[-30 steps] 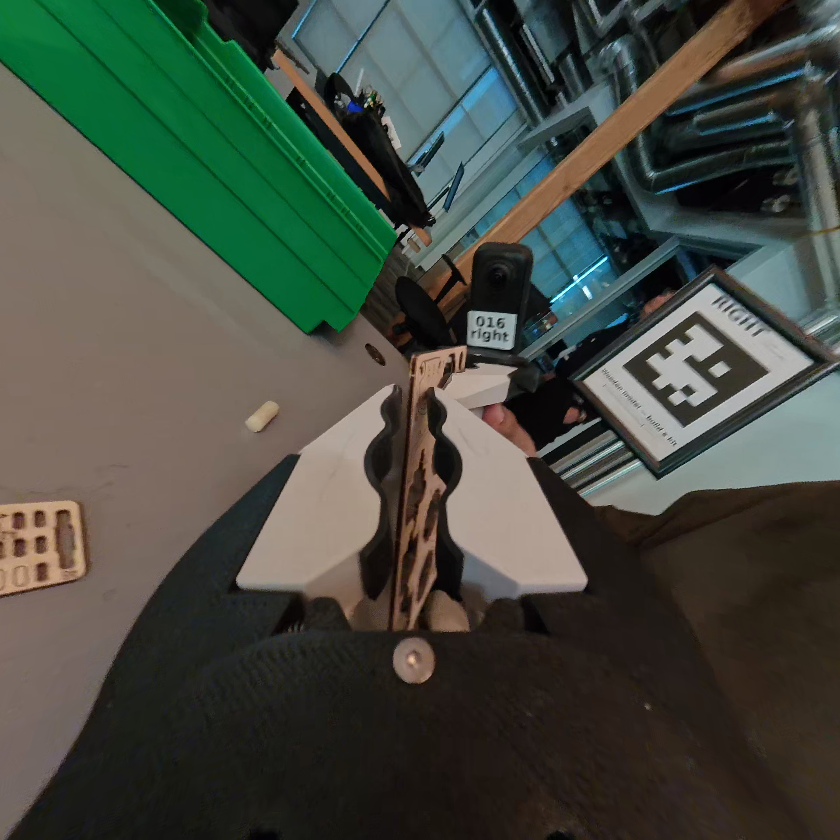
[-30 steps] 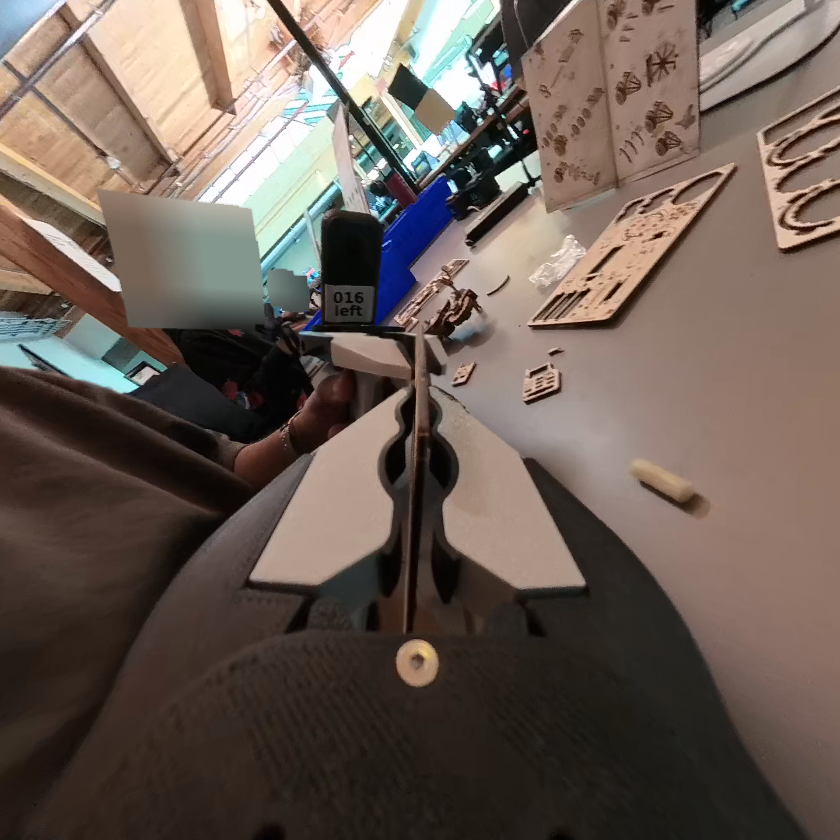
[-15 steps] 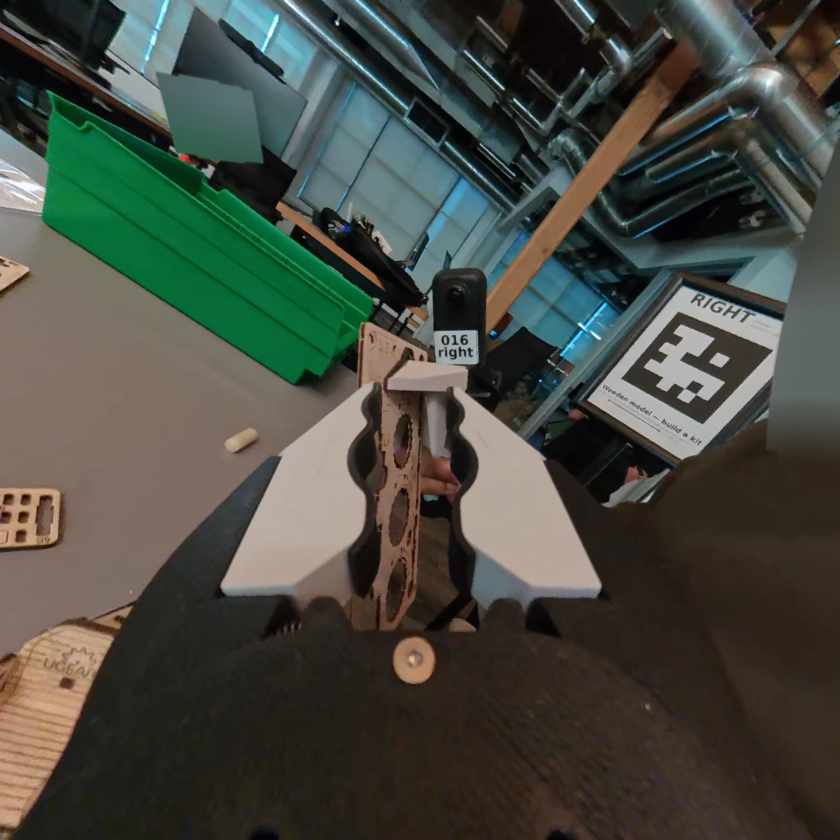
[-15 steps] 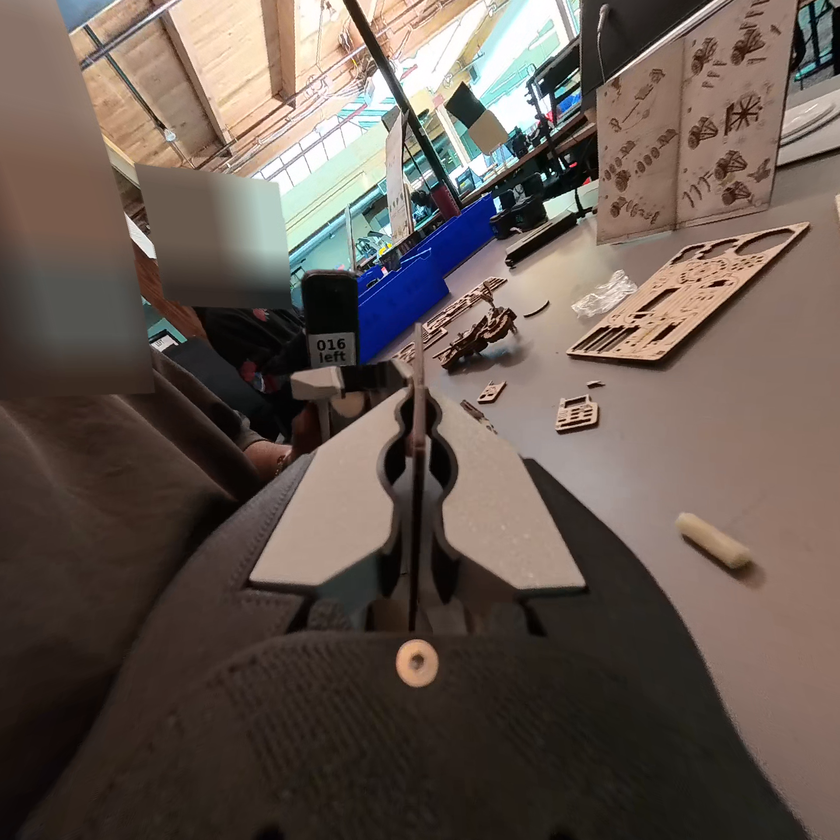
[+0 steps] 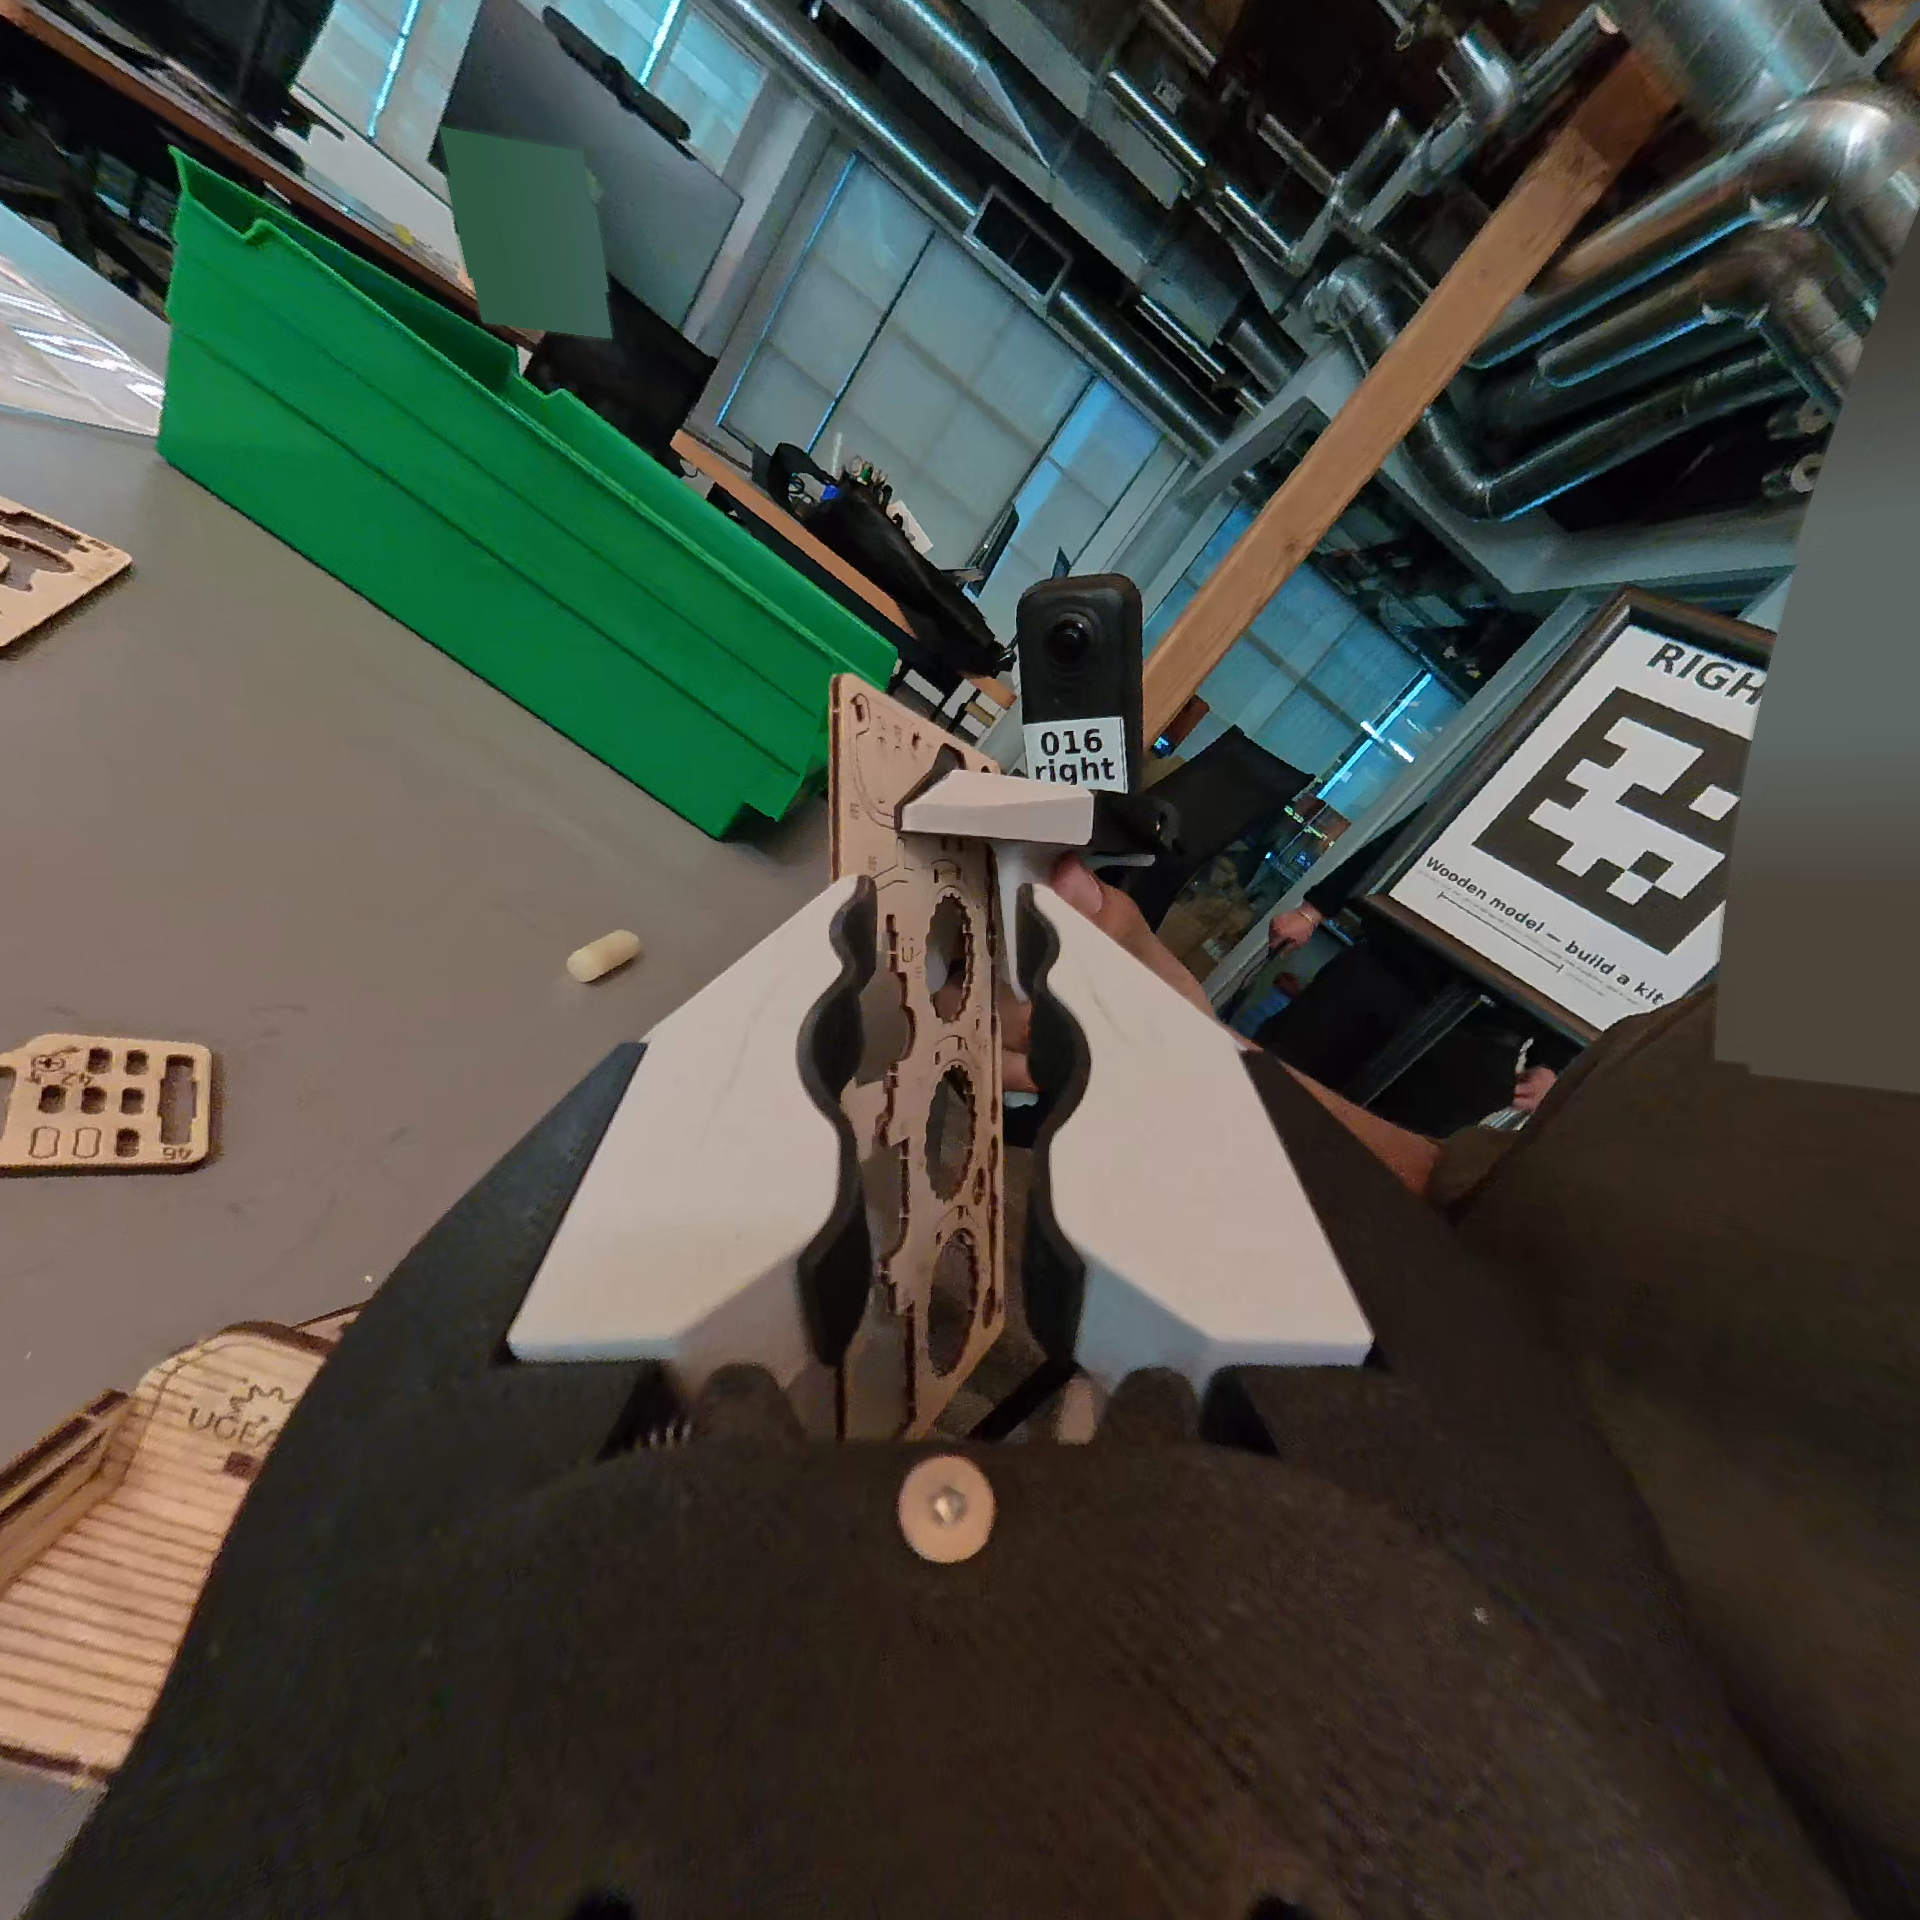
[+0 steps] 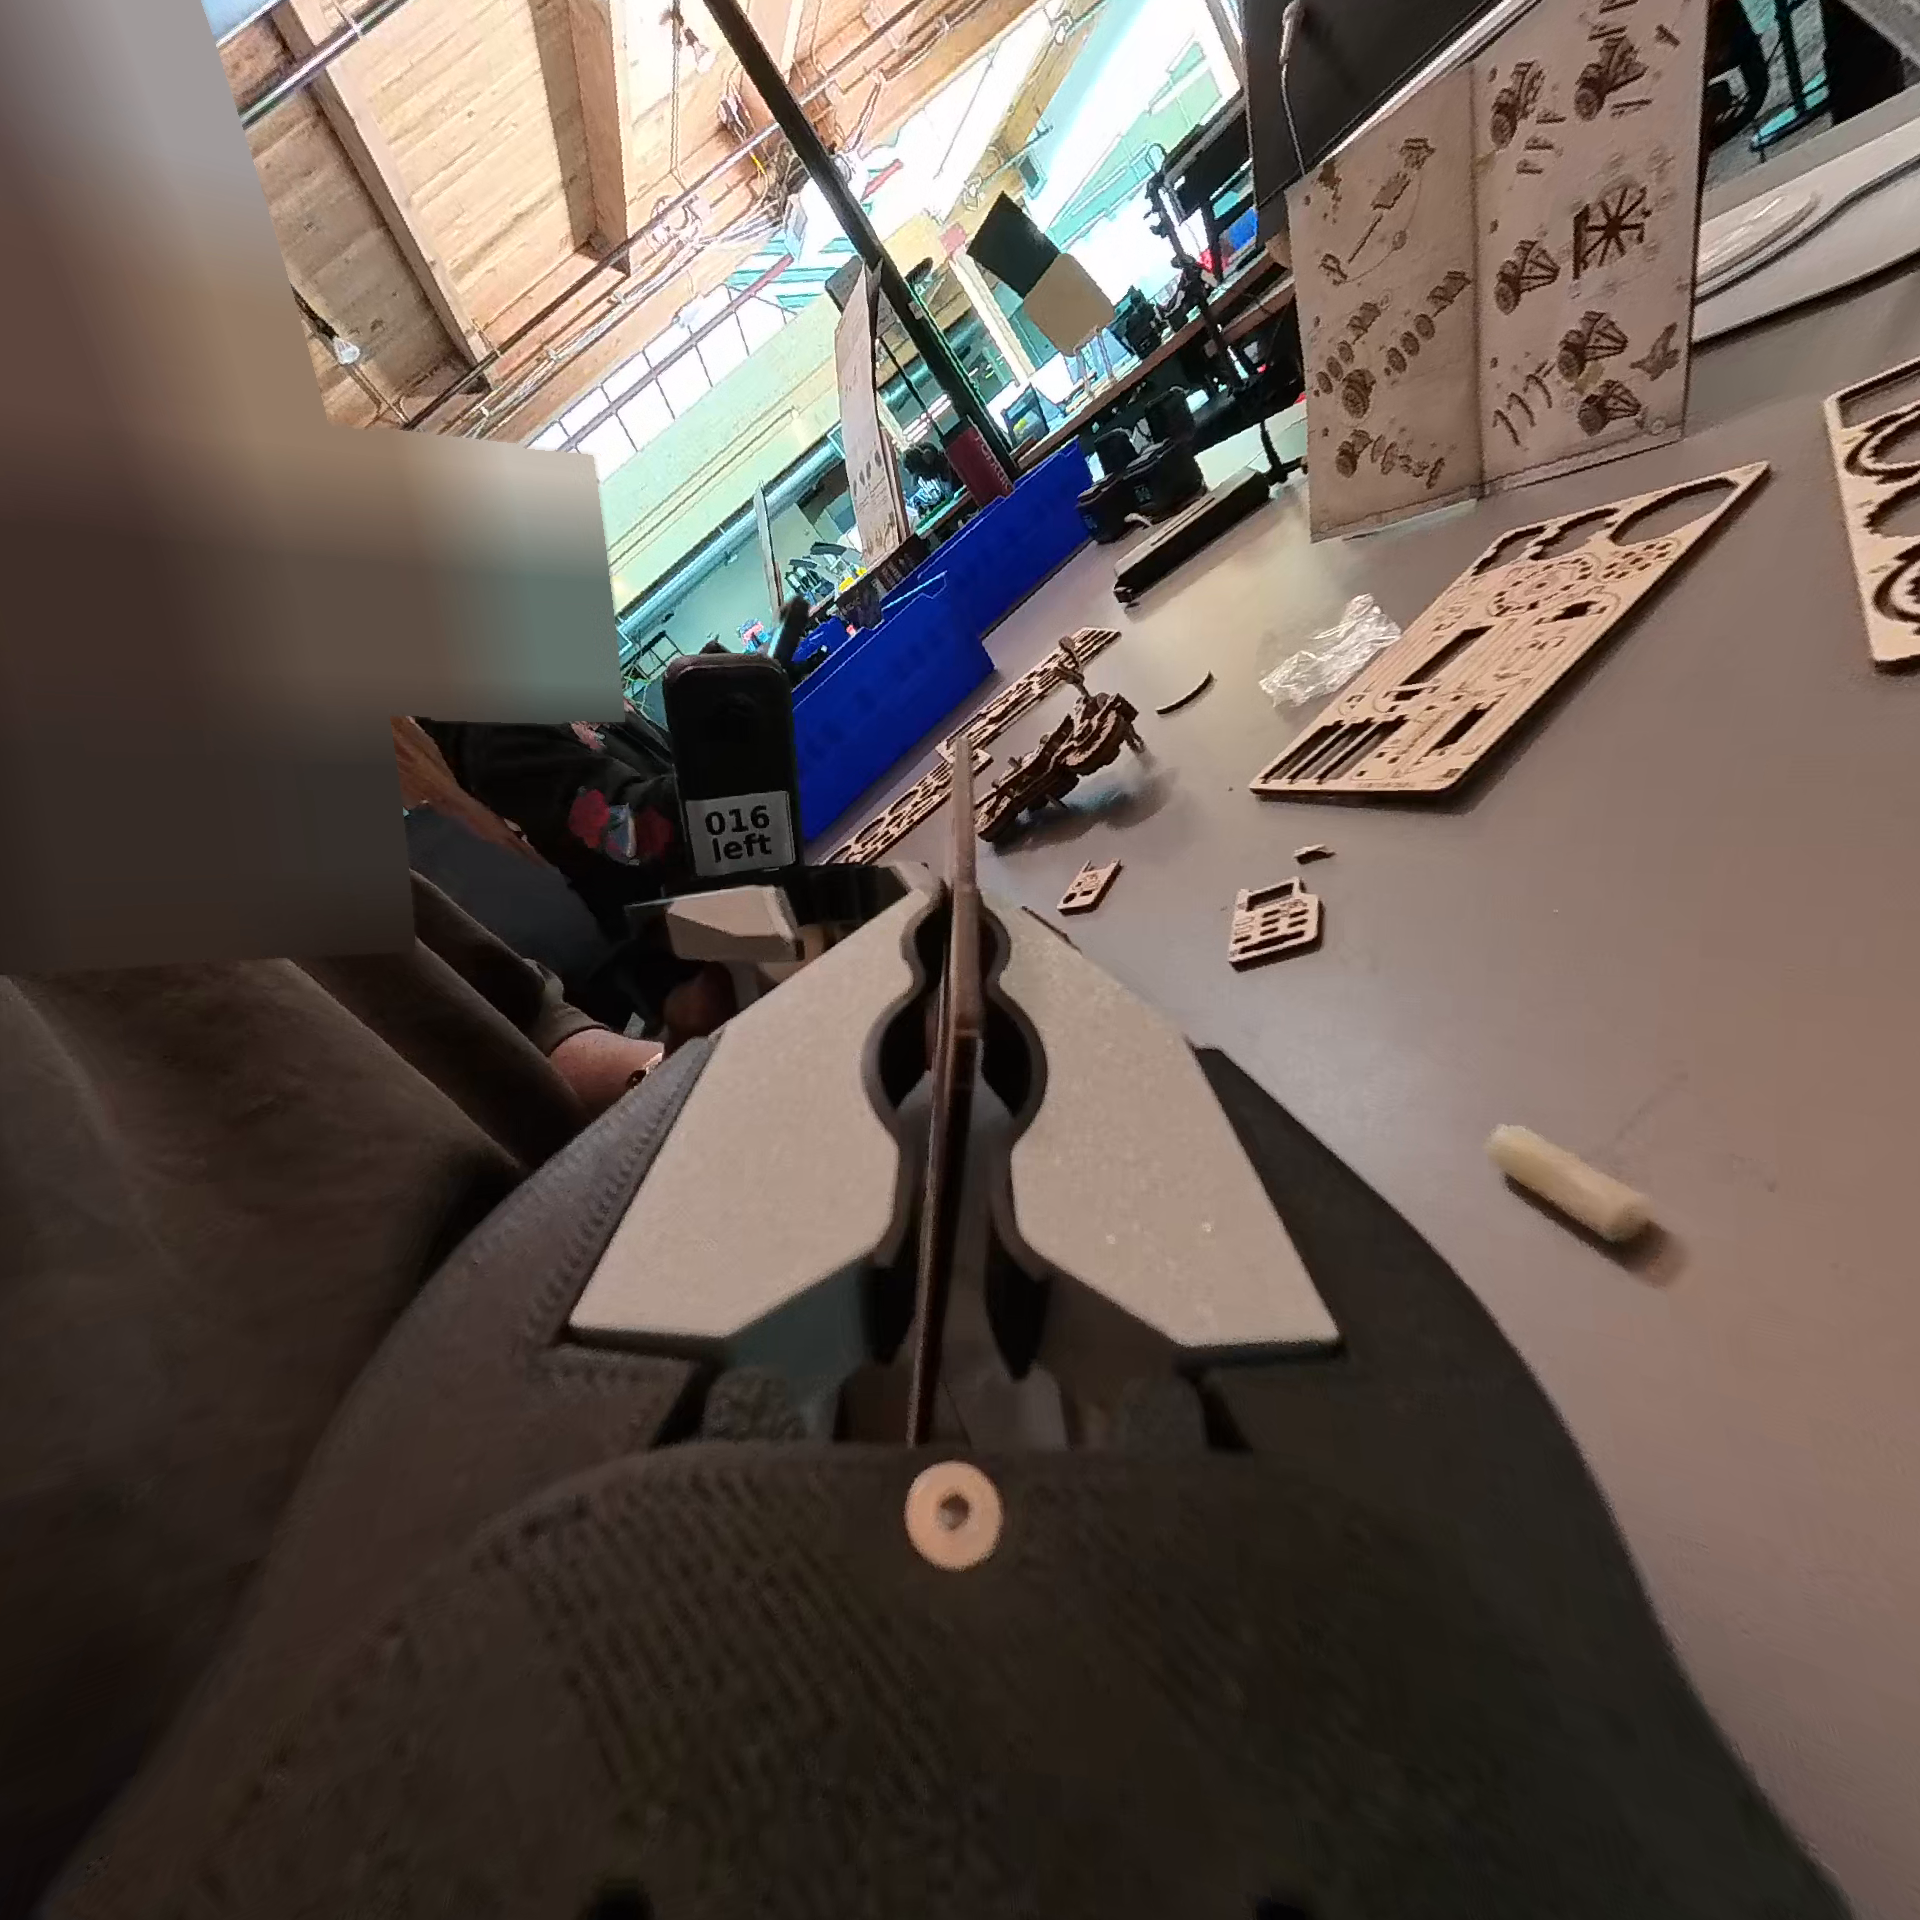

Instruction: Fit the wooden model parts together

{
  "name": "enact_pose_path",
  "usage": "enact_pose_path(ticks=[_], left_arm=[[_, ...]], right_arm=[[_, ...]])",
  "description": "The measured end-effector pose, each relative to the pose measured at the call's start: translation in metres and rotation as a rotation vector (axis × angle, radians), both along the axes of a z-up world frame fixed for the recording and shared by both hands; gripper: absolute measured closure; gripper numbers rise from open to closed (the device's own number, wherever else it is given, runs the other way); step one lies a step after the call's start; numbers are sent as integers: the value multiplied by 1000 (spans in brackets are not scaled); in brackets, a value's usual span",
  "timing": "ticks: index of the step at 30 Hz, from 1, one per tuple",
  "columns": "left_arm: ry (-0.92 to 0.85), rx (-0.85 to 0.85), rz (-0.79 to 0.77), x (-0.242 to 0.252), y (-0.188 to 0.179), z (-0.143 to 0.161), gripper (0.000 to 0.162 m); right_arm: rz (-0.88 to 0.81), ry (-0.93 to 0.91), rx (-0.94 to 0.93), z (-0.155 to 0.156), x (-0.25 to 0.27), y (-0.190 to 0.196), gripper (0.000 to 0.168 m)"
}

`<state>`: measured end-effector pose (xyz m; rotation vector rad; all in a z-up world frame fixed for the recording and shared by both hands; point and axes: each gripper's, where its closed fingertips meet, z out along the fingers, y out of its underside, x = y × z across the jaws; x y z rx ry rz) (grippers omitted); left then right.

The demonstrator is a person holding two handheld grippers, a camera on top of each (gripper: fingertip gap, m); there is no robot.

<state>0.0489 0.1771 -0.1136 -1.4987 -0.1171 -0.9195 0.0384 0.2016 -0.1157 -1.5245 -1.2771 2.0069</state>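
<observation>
A thin wooden sheet [image 5: 864, 790] with round gear cut-outs stands upright above the grey table [image 5: 312, 831]. My left gripper [image 5: 951, 894] is open; the sheet passes loosely between its fingers, close to the left one. My right gripper [image 5: 1013, 852] faces it from beyond and clamps the sheet's upper part. In the right wrist view the sheet [image 6: 961, 821] shows edge-on, and my right gripper [image 6: 961, 899] is shut on it. The left gripper [image 6: 727, 925] sits just left of the sheet there.
Green bins [image 5: 499, 520], a small white cylinder [image 5: 603, 956], a small perforated wooden piece [image 5: 104, 1107] and a framed marker sign [image 5: 1621, 831] surround the work. The right wrist view shows a partly built wooden model [image 6: 1060, 769], punched-out sheets [image 6: 1507, 644], blue bins [image 6: 914, 665] and a standing instruction sheet [image 6: 1486, 281]. The tips of both grippers are at nearly the same place.
My left gripper's jaws have opened off the sheet. The right gripper stays shut on it. Both grippers have rolled toward level and the sheet now stands more face-on to the left view.
</observation>
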Motion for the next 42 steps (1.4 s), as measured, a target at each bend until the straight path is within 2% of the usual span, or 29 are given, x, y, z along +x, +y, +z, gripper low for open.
enact_pose_path(ticks=[5,25,27,29,38,42], left_arm=[[27,-1,5,0,1,-6,141],[-44,4,42,-25,3,-4,141],[-52,-7,57,-31,5,-6,136],[-57,-23,130,-47,7,-8,123],[-109,8,146,-67,5,-4,130],[-101,4,140,-65,6,-5,129]], right_arm=[[-5,-11,-14,-3,-1,3,168],[-34,-17,-100,-6,-4,20,168],[-38,-19,-104,-6,-5,22,168],[-40,-20,-109,-7,-6,23,168],[-48,-29,-147,-10,-11,31,168],[-106,-60,-145,-16,-17,37,168]])
